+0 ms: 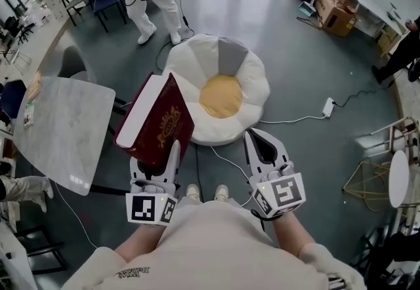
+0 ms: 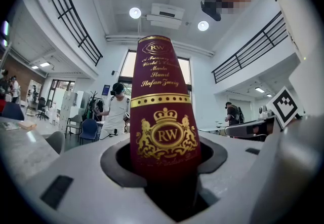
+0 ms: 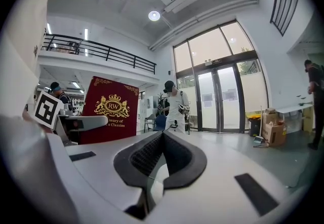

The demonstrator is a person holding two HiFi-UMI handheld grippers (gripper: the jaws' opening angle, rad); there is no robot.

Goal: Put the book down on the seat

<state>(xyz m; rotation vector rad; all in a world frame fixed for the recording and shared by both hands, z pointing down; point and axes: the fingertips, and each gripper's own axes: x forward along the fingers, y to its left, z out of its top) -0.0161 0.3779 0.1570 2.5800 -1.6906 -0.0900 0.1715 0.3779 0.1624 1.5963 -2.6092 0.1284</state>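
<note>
Burgundy gilt-crested hardcover book point(image 1: 157, 121) is riding clamped in the left gripper point(image 1: 155, 159), just short of the white flower-shaped cushion seat point(image 1: 252, 79); right gripper point(image 1: 261, 141) idling, jaws together. Needs laying flat, centred.

Maroon book point(image 1: 161, 126) with gold crest — white-and-grey petalled seat point(image 1: 252, 85), yellow centre

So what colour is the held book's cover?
Dark red book with gold crest and lettering; clearest in the left gripper view.
</note>
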